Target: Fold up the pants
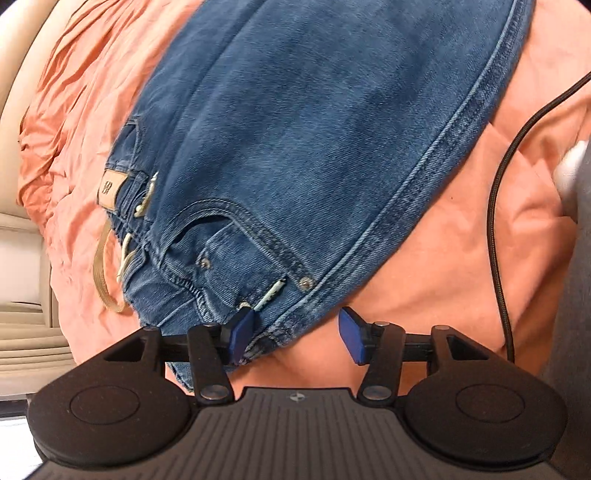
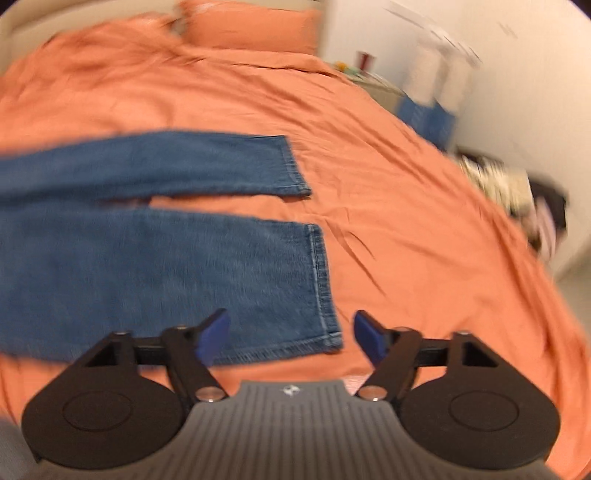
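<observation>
We are viewing a bed dressed in a wrinkled orange sheet [image 2: 388, 221], a matching pillow [image 2: 255, 26] lying at its head, white walls [image 2: 524, 110] enclosing it, and beige drawers [image 1: 22, 295] standing alongside.

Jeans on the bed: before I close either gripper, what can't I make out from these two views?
- Left wrist view: the jeans legs are cut off by the top edge; the waistband corner goes under the left gripper finger.
- Right wrist view: the waist is cut off by the left edge; motion blur smears the near leg hem.
- Right wrist view: the bedside clutter is too blurred to identify.
- Neither view shows the other gripper.
</observation>
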Tool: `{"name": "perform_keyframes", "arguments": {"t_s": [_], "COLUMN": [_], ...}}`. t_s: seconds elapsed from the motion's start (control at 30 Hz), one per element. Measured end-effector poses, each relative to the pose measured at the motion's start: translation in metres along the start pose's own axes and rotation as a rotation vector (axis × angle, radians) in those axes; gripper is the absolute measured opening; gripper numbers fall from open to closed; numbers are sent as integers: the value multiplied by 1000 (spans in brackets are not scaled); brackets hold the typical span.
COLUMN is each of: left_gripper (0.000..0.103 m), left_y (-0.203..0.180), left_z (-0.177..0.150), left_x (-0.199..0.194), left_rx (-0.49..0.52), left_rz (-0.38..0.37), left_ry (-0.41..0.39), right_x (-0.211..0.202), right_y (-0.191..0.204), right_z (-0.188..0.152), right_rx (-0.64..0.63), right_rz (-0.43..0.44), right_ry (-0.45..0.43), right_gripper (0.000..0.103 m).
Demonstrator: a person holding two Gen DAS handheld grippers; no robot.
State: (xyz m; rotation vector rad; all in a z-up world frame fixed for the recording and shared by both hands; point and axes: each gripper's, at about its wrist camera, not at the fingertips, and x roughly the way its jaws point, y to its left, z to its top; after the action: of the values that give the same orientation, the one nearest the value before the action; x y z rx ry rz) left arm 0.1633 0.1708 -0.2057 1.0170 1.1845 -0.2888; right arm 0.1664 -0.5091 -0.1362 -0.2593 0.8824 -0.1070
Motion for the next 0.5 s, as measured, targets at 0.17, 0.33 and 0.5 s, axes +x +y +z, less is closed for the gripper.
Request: {"name": "perform_keyframes", "arguments": {"t_s": [0.17,0.33,0.5], "left_gripper": [18,16,0], "left_y": [7,34,57], "left_z": [1,-12,-12], "left_x": [-12,-51,-85], "left_rx": [-94,-392,-612], "left_rz": [79,132,161], "left_ry": [-51,-181,-268], "right_x": [-6,2,31], "right_y": [26,50,67], "right_z": [-27,-41,-48], "right_rx": [-337,-568,-702], "right_rz": [-25,18,52], "right_ry": [-39,-70,-38], "right_gripper": [50,46,37]}}
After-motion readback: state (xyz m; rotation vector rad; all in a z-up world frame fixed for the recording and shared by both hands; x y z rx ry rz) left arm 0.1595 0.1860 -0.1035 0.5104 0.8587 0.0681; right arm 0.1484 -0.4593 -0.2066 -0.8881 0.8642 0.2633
